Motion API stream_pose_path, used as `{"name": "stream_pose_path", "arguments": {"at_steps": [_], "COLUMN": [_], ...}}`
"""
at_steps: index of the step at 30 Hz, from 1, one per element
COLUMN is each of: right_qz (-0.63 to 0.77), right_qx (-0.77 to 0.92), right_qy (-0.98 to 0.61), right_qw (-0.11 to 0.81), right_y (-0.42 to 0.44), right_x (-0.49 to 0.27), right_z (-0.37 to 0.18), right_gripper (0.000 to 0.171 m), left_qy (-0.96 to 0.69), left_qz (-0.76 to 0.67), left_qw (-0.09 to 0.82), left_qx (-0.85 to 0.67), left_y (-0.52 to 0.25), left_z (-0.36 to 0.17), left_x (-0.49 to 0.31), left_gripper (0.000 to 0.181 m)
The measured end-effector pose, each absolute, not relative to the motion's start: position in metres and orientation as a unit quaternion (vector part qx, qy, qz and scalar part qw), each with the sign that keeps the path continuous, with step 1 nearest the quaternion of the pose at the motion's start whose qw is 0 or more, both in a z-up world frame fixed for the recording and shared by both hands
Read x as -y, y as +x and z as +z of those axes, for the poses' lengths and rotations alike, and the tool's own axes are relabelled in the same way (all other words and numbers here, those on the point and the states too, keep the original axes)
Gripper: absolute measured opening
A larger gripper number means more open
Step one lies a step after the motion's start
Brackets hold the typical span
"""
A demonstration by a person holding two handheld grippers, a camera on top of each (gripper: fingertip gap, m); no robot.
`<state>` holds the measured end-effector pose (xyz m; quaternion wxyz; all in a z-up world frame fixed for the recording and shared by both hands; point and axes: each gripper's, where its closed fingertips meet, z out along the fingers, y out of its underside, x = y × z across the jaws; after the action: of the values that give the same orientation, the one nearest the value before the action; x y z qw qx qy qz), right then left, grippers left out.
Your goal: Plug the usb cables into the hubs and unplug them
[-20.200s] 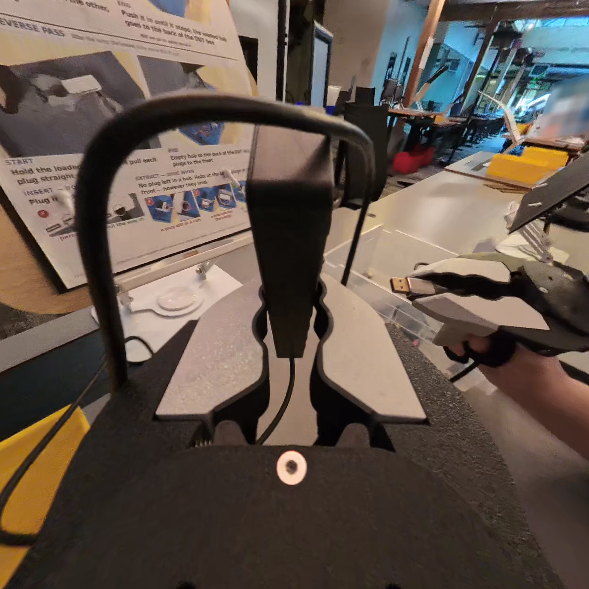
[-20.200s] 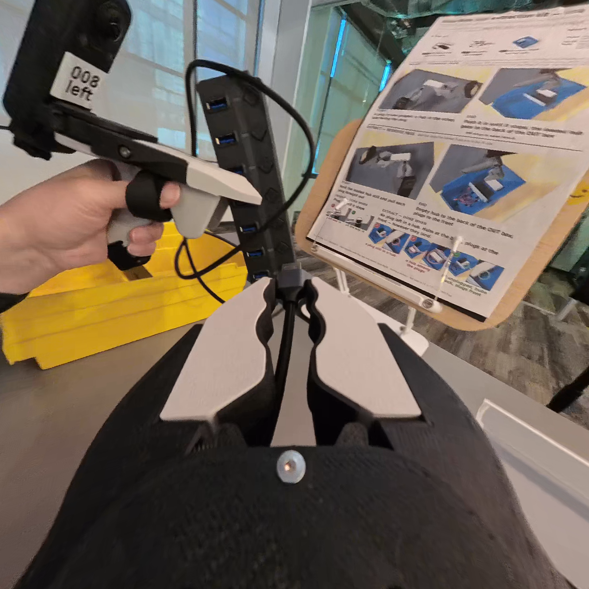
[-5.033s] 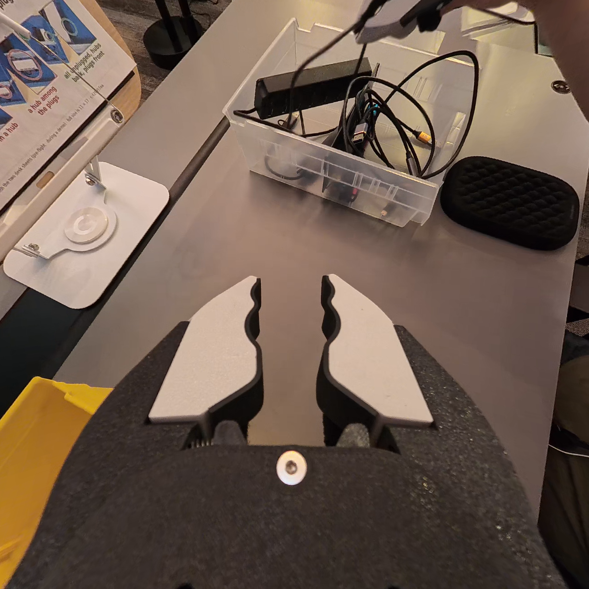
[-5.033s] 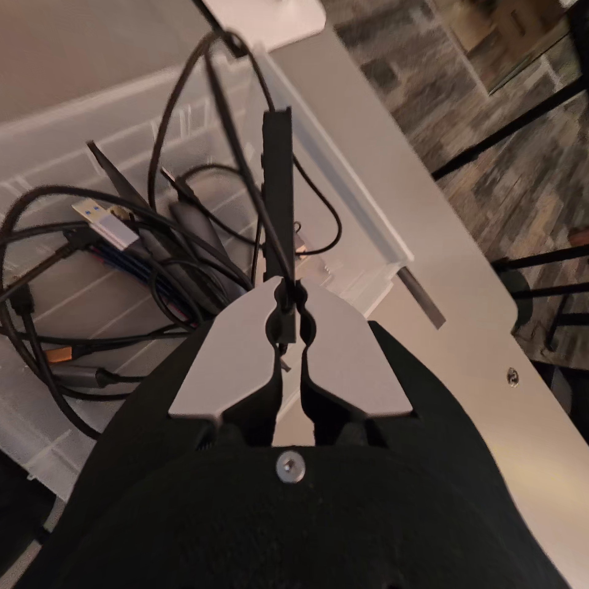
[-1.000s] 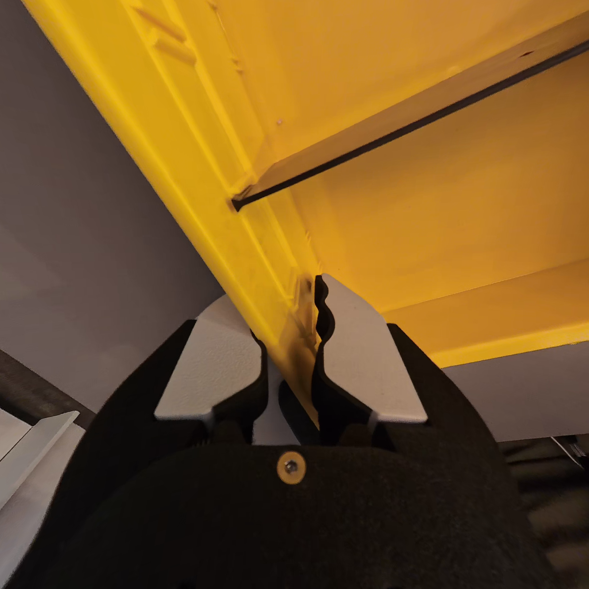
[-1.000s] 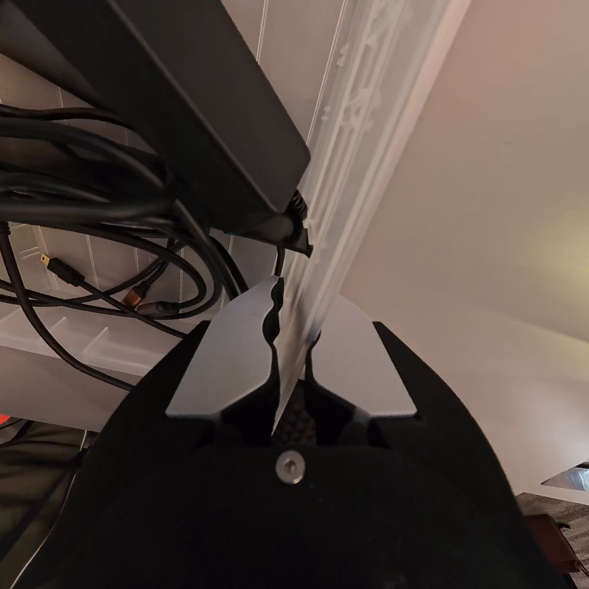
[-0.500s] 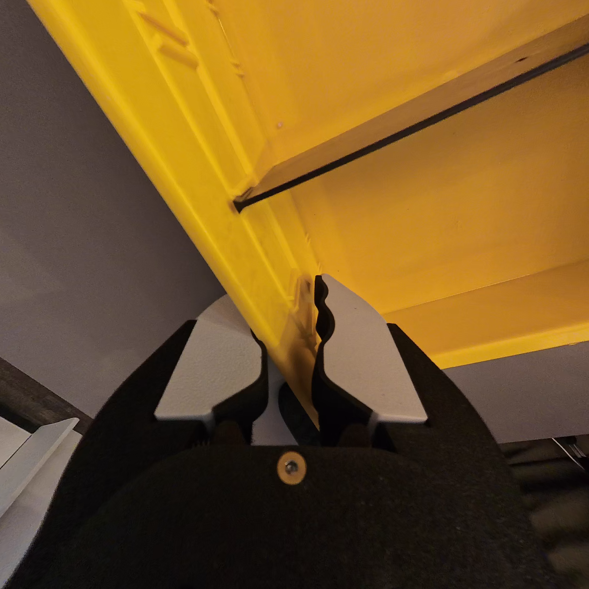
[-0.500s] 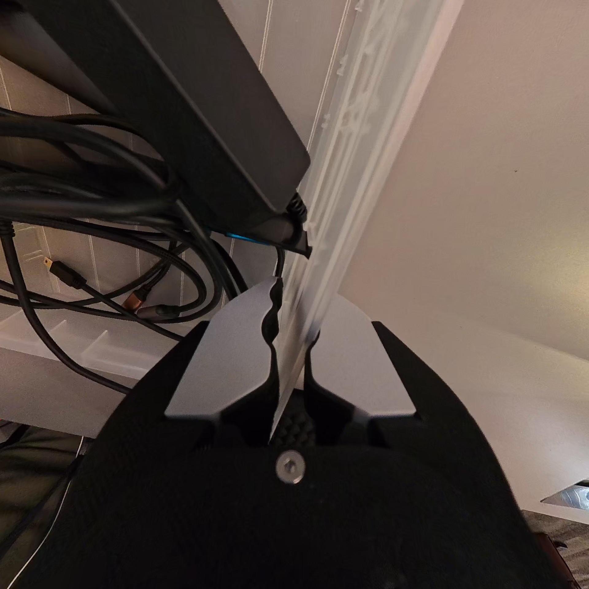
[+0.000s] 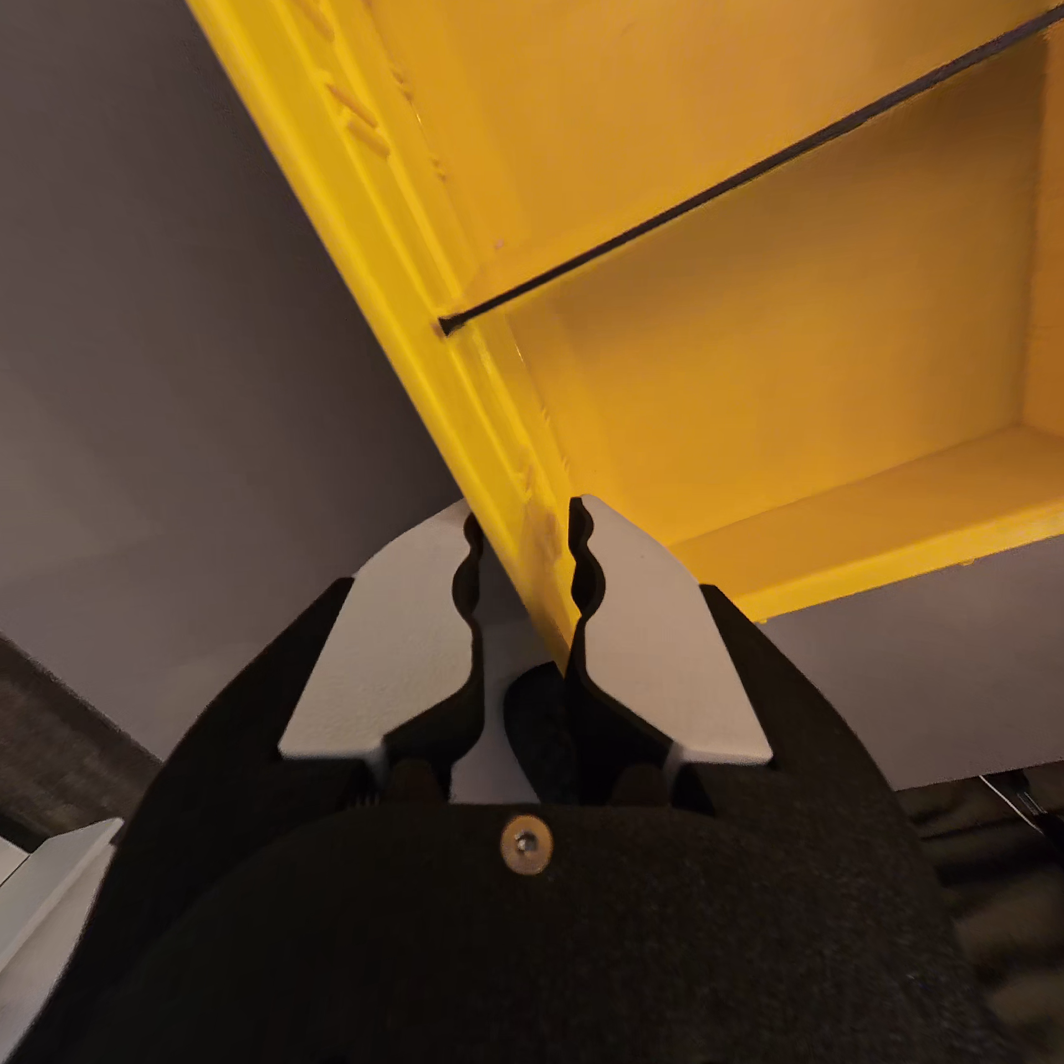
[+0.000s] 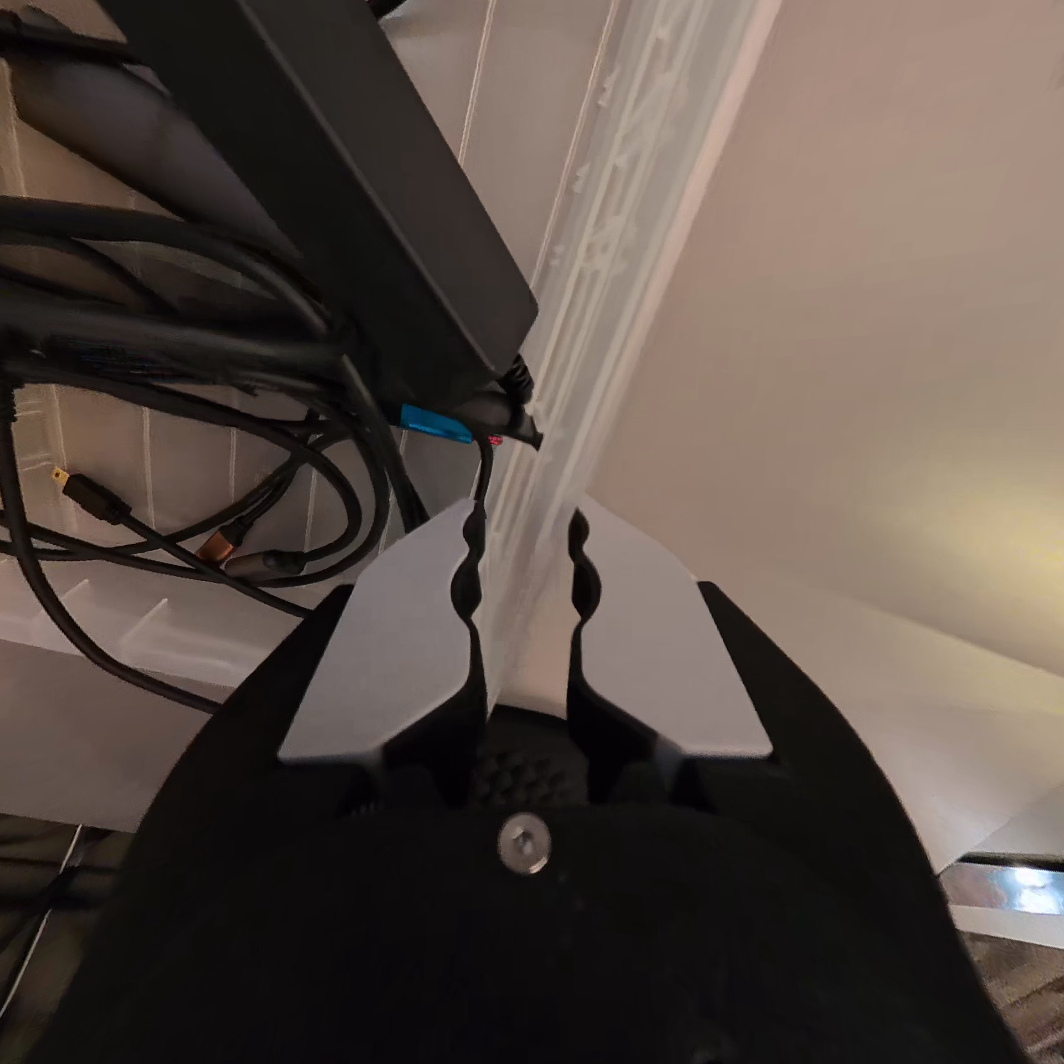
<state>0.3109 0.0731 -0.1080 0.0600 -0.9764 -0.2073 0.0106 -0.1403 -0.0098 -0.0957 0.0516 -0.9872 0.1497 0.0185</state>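
Both claws just let go: your left claw (image 9: 521,567) now parted, straddling yellow bin wall (image 9: 506,506); right claw (image 10: 524,576) parted around clear bin rim (image 10: 599,322). Hub (image 10: 322,190), cables (image 10: 173,345) inside clear bin on bench (image 10: 863,288). Likely cycle finished.

The bin (image 9: 719,357) is bright yellow with a thin black divider (image 9: 748,184). At ten o'clock a black hub (image 10: 322,190) lies over black cables (image 10: 173,351); one plug (image 10: 434,426) is blue, another (image 10: 216,544) copper-orange.

Black hub (image 10: 322,190) lying in clear bin (image 10: 610,299), tangled black cables (image 10: 173,357) beside it
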Motion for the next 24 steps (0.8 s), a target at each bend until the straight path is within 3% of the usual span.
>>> {"name": "stream_pose_path", "arguments": {"at_steps": [6, 13, 19, 24], "right_qz": [0.011, 0.058, 0.114, 0.157], "right_qx": [0.177, 0.184, 0.272, 0.337], "right_qy": [-0.972, -0.905, -0.883, -0.889], "right_qw": [0.155, 0.379, 0.366, 0.267], "right_y": [0.323, 0.289, 0.204, 0.121], "right_x": [-0.078, -0.069, -0.012, 0.005], "right_z": [-0.062, 0.038, 0.044, 0.0], "right_gripper": [0.03, 0.028, 0.026, 0.027], "left_qy": [-0.981, -0.96, -0.942, -0.93], "left_qz": [0.01, -0.007, -0.034, -0.044], "left_qw": [0.119, 0.221, 0.262, 0.263], "left_qx": [-0.153, -0.173, -0.206, -0.253], "left_y": [-0.139, -0.138, -0.127, -0.105], "left_z": [-0.062, -0.012, 0.01, 0.012], "left_x": [0.012, 0.019, 0.03, 0.032], "left_gripper": [0.028, 0.025, 0.024, 0.024]}}
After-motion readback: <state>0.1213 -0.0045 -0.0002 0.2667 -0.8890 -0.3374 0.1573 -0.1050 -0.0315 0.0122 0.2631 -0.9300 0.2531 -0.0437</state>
